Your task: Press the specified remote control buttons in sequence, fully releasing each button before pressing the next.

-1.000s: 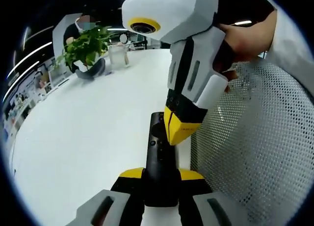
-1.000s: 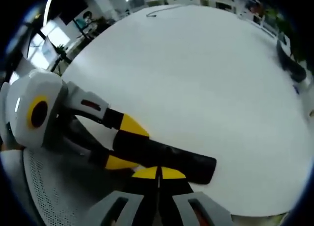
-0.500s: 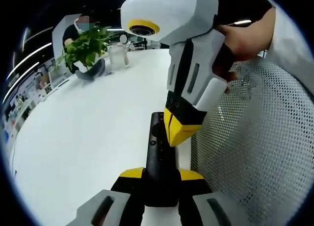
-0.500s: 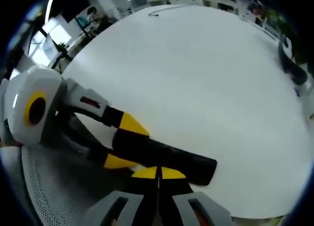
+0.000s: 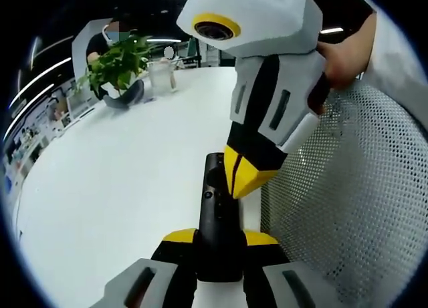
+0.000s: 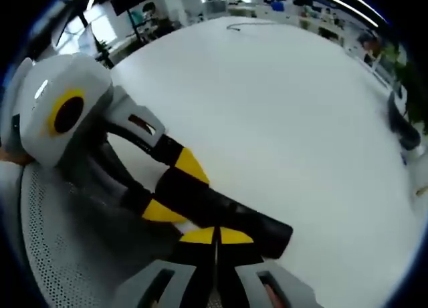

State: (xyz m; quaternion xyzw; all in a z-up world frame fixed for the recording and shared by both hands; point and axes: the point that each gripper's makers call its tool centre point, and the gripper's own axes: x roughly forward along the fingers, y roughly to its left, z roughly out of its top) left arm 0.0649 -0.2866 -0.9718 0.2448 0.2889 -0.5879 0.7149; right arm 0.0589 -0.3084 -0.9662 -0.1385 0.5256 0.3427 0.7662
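A black remote (image 5: pixel 215 218) lies lengthwise between the yellow jaw tips of my left gripper (image 5: pixel 219 238), which is shut on its near end. My right gripper (image 5: pixel 239 186) comes down from the upper right, shut, its yellow tips against the remote's top face beside a small round button (image 5: pixel 208 194). In the right gripper view my own shut tips (image 6: pixel 215 235) meet the remote (image 6: pixel 231 214) at the bottom. There the left gripper (image 6: pixel 175 189) reaches in from the left, clamped on the remote. A hand (image 5: pixel 342 54) holds the right gripper's body.
The white table (image 5: pixel 114 168) stretches away to the left. A potted plant (image 5: pixel 117 62), a glass jar (image 5: pixel 161 74) and a dark curved object (image 5: pixel 124 97) stand at its far edge. A white mesh chair back (image 5: pixel 354 201) lies close on the right, also seen as mesh (image 6: pixel 60 241).
The right gripper has tilted, its body swinging up and to the right in the left gripper view while its tips stay at the remote. The left gripper and remote have not moved.
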